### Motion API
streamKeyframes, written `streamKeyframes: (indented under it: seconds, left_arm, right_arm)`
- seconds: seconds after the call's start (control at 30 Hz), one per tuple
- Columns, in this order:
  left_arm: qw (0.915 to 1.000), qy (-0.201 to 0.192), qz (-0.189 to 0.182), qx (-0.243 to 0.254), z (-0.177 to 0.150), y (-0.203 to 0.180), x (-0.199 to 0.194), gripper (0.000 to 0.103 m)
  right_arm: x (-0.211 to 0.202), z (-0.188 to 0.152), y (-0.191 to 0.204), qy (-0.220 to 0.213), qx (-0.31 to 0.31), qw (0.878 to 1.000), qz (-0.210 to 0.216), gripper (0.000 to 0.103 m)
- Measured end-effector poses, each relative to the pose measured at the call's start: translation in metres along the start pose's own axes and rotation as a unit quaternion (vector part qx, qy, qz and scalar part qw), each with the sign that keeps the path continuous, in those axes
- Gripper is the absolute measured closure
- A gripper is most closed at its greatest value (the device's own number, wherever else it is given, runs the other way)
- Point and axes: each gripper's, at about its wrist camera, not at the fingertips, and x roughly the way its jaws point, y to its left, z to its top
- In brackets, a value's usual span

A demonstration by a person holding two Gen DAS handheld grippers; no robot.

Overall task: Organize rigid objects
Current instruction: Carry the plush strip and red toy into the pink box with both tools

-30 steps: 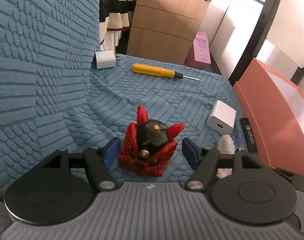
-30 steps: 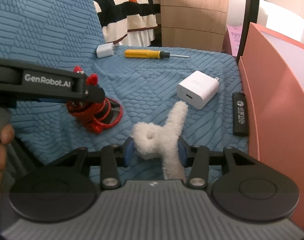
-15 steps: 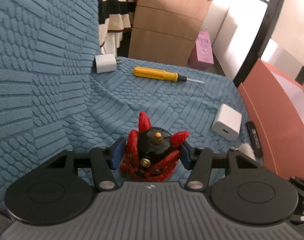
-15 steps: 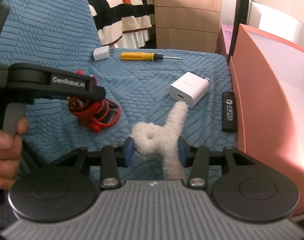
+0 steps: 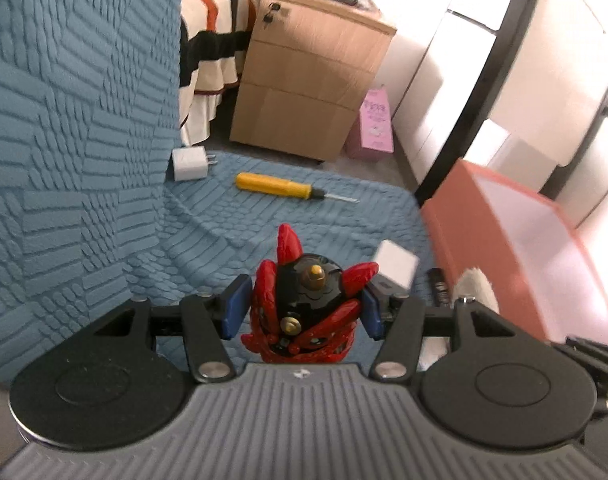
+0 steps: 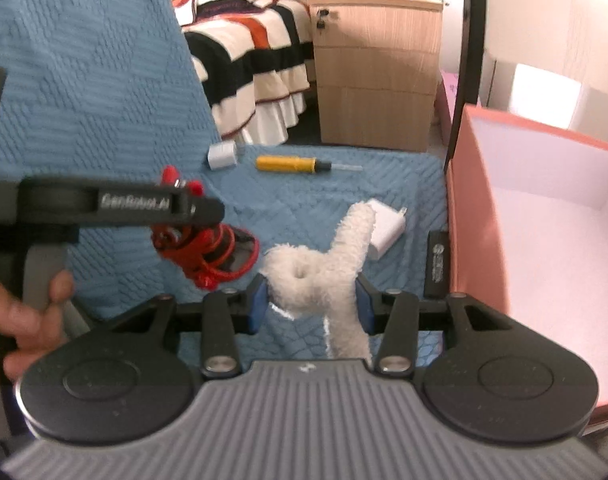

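Observation:
My left gripper (image 5: 304, 310) is shut on a red and black spiky toy (image 5: 304, 304) and holds it above the blue textured sofa seat (image 5: 232, 232). The toy (image 6: 208, 248) and left gripper also show in the right wrist view. My right gripper (image 6: 309, 302) is shut on a white fluffy plush piece (image 6: 323, 260), lifted over the seat. A yellow screwdriver (image 5: 280, 186), a small white plug (image 5: 190, 164), a white charger (image 5: 395, 266) and a black lighter (image 6: 437, 264) lie on the seat.
An open salmon-pink box (image 6: 543, 216) stands at the right edge of the seat. The sofa backrest (image 5: 72, 100) rises on the left. A wooden drawer cabinet (image 5: 304, 80), a striped bed cover (image 6: 244, 52) and a pink carton (image 5: 373, 124) are behind.
My left gripper closed on the red toy and lifted it off the seat. My right gripper rose with the plush piece and moved toward the pink box.

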Motion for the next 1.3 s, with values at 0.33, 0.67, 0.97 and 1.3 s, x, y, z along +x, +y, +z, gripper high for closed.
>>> streamKeyframes:
  seconds: [0.33,0.67,0.97,1.3]
  left_arm:
    - [0.9996,-0.024,-0.009,0.008,0.026,-0.027,-0.059,0.041]
    - [0.9976,-0.057,-0.038,0.011,0.048,-0.056,-0.100,0.041]
    - [0.9953,-0.067,-0.064,0.029,0.060,-0.106,-0.101,0.041]
    - [0.9892,-0.065,-0.119,0.056,0.074,-0.187,-0.082,0.041]
  right_arm:
    - [-0.056,0.039,-0.007,-0.054,0.007,0.998,-0.011,0.056]
    - [-0.091,0.059,-0.014,-0.088,0.009,0.996,-0.018,0.056]
    - [-0.108,0.064,-0.045,-0.102,0.026,0.994,-0.036,0.056]
    - [-0.135,0.068,-0.104,-0.124,0.060,0.987,-0.082,0.056]
